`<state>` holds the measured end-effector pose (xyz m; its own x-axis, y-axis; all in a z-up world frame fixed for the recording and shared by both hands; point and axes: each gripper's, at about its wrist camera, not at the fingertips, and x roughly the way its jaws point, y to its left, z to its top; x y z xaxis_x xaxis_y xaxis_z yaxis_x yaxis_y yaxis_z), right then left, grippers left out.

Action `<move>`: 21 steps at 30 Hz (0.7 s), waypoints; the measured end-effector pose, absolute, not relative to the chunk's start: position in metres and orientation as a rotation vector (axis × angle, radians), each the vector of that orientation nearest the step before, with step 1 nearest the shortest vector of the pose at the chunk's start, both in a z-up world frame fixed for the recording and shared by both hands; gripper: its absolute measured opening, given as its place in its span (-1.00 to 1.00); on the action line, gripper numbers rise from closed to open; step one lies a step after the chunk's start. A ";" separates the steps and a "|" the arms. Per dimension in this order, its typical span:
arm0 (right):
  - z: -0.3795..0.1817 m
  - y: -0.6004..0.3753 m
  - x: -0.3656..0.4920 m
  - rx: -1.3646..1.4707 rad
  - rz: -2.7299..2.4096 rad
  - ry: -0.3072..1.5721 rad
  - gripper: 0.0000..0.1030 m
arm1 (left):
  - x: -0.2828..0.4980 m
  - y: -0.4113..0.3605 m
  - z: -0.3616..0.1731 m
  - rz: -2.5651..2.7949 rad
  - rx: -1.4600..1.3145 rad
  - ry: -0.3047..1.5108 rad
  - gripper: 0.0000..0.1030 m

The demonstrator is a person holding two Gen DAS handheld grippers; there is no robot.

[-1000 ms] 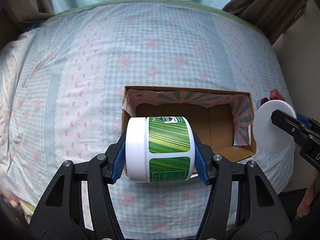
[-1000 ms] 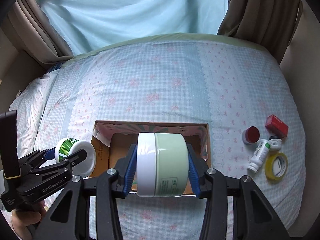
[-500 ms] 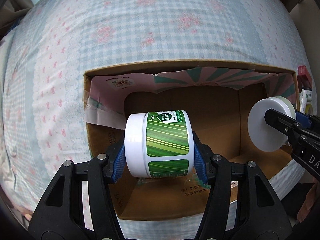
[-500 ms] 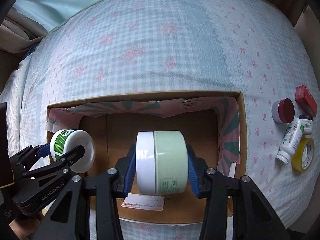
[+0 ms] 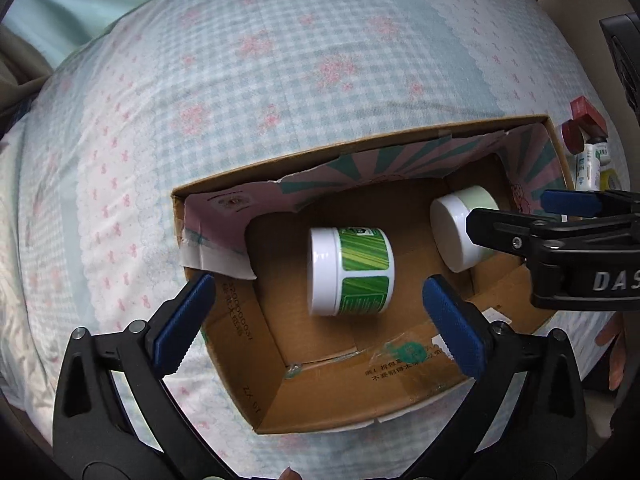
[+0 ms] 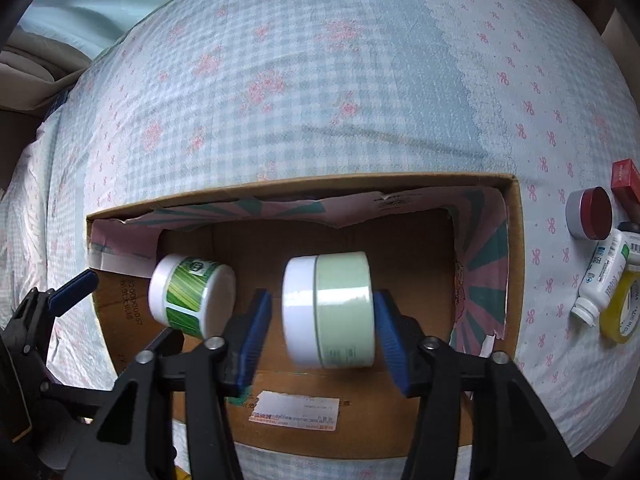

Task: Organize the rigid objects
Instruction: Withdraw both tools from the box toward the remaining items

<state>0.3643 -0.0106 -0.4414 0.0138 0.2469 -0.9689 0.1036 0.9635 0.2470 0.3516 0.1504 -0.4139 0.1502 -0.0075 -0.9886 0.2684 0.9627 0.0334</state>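
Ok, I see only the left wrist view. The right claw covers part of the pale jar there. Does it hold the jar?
Observer: No. The right claw is open, with a gap between each pad and the pale jar.
Operator: How does the jar lie?
Observer: On its side, white lid to the left, over the floor of the box; it looks slightly blurred.
Operator: What lies outside?
Observer: Right of the box, a white bottle lies on its side against a yellow tape roll.
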 end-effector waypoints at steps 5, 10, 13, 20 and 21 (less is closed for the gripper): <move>-0.431 -0.022 0.353 0.381 0.081 1.491 1.00 | 0.337 0.166 -0.410 -0.167 0.171 1.429 1.00; -0.415 -0.021 0.345 0.361 0.082 1.461 1.00 | 0.325 0.173 -0.395 -0.139 0.156 1.399 1.00; -0.402 -0.021 0.339 0.338 0.088 1.438 1.00 | 0.317 0.173 -0.380 -0.133 0.161 1.369 1.00; -0.362 -0.017 0.312 0.287 0.100 1.382 1.00 | 0.290 0.179 -0.336 -0.122 0.143 1.287 1.00; -0.356 -0.015 0.307 0.279 0.102 1.374 1.00 | 0.285 0.180 -0.329 -0.119 0.141 1.275 1.00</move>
